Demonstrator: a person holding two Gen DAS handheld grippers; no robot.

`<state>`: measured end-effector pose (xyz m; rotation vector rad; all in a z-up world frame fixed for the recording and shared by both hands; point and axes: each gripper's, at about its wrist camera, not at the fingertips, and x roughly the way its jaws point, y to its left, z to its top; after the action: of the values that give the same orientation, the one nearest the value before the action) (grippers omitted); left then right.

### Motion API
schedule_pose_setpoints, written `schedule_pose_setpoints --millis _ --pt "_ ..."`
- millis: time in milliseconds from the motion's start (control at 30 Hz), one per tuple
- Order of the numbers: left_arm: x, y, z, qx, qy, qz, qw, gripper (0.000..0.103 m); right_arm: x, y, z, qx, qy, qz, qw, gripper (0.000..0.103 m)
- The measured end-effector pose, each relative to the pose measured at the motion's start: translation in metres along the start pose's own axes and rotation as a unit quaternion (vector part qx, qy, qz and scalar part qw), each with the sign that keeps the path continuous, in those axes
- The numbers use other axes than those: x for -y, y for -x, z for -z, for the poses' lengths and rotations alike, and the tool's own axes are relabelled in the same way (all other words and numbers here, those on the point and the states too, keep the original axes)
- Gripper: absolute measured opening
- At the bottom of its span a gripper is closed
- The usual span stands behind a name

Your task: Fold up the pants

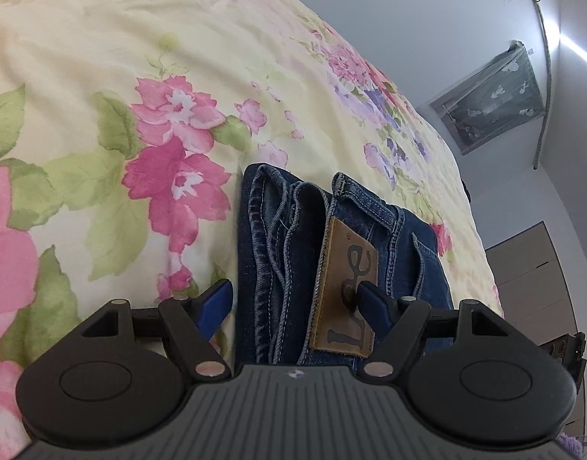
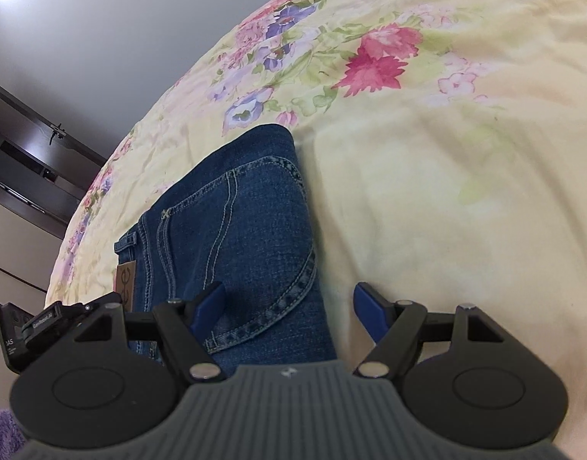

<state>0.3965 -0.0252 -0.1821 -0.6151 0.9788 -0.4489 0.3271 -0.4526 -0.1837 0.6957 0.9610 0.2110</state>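
Left tongs (image 1: pixel 295 303): spread wide, nothing pinched. Blue fingertips (image 1: pixel 217 301) sit either side of the near end of the folded jeans (image 1: pixel 286 253); the left tip is over the bedspread, the right tip is over the leather patch (image 1: pixel 345 287), whether touching it, can't tell.

Right tongs (image 2: pixel 287 306): also spread, nothing pinched. The left tip is over the denim by the back pocket (image 2: pixel 255 230), the right tip over bare bedspread (image 2: pixel 446 211) just right of the jeans' edge.

Jeans lie on the bed as a compact stack. In the left wrist view the hems and waistband are layered at the left side, w/ the patch uppermost. In the right wrist view the seat and pocket face up, and the far end looks like a rounded fold. Beyond it, flowered bedspread runs to the far edge, then wall.

Step, by my read: the fold looks basically done; both tongs have let go and hang over the near end. Either it's finished, or one more halving is wanted.

Next move, if another fold: both tongs close on all layers at the near edge, lift together, carry to the far end and lay down w/o the stack sliding. Thick denim, so bite deep. Otherwise just back off clear w/o snagging the patch.
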Motion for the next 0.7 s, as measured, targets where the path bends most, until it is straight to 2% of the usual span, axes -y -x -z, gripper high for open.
schedule_pose_setpoints --millis 233,333,367,567,700 --pt "0.008 -0.013 0.002 0.006 -0.036 0.000 0.9993 0.082 0.008 -0.017 -0.009 -0.009 -0.011 -0.039 0.999 0.069" --pt "0.011 -0.012 0.003 0.005 -0.045 -0.009 0.9989 0.075 0.005 -0.023 -0.011 -0.009 -0.009 -0.049 0.999 0.060" --pt "0.012 -0.012 0.003 0.005 -0.049 -0.011 0.9987 0.073 0.004 -0.024 -0.012 -0.011 -0.007 -0.052 0.999 0.053" --pt "0.021 -0.009 0.004 0.005 -0.067 -0.023 0.9974 0.059 -0.006 -0.022 -0.010 -0.005 0.010 -0.031 0.999 0.042" --pt "0.025 -0.003 0.003 0.010 -0.072 -0.026 0.9970 0.045 -0.019 -0.018 -0.012 -0.007 0.031 -0.016 0.999 0.032"
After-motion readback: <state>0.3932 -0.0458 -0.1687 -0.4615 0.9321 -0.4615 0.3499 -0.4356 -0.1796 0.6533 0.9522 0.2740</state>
